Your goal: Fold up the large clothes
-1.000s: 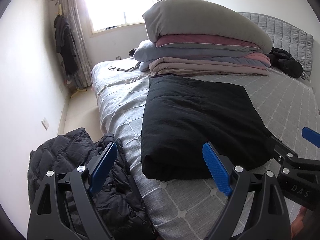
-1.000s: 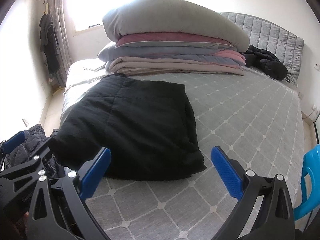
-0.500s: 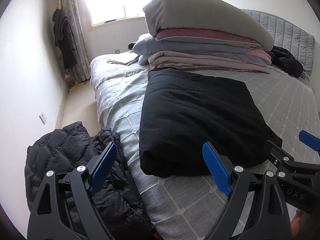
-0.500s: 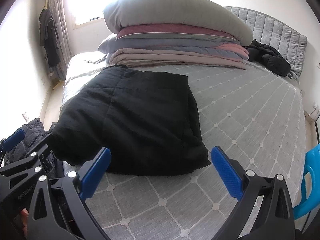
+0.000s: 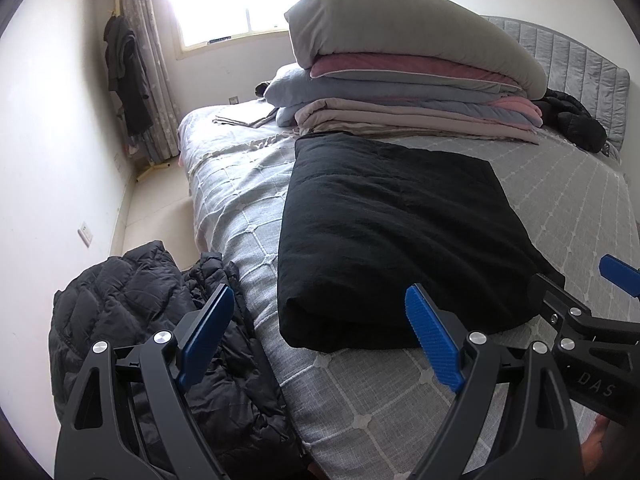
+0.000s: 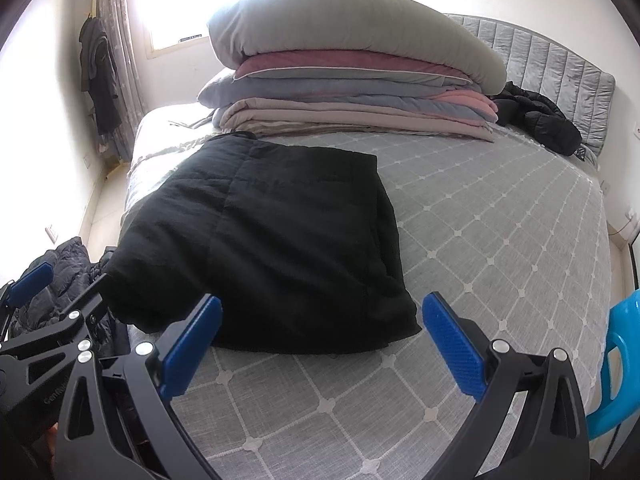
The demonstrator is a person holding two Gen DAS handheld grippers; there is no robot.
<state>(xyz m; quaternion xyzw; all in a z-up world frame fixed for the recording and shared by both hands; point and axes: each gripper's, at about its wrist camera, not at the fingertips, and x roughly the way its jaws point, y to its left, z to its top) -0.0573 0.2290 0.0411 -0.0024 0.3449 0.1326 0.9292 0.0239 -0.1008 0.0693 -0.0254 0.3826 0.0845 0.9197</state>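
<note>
- A black quilted garment [image 5: 396, 236], folded into a thick rectangle, is being seen lying flat on the grey patterned bed cover [image 5: 580, 200], near the bed's front edge and toward its left side.
- The left gripper [image 5: 320, 332] is being held wide apart, with nothing between its blue pads [image 5: 430, 338]; it is being kept just short of the garment's near left corner, above the bed's edge.
- The right gripper [image 6: 322, 340] is likewise being held spread wide and empty, just in front of the garment's near right corner, without touching it.
- The two grippers are being kept side by side, each showing in the other's view.
- A dark puffer jacket [image 5: 132, 320] is being seen heaped beside the bed, to the left, below the left gripper.
- A stack of folded bedding [image 6: 352, 92], topped by a grey pillow [image 6: 352, 28], is being seen behind the garment, just beyond its far edge.
- Another black jacket [image 6: 540, 120] is lying against the padded headboard [image 6: 560, 68].
- A blue plastic chair [image 6: 620, 364] is showing at the right edge of the right wrist view.
</note>
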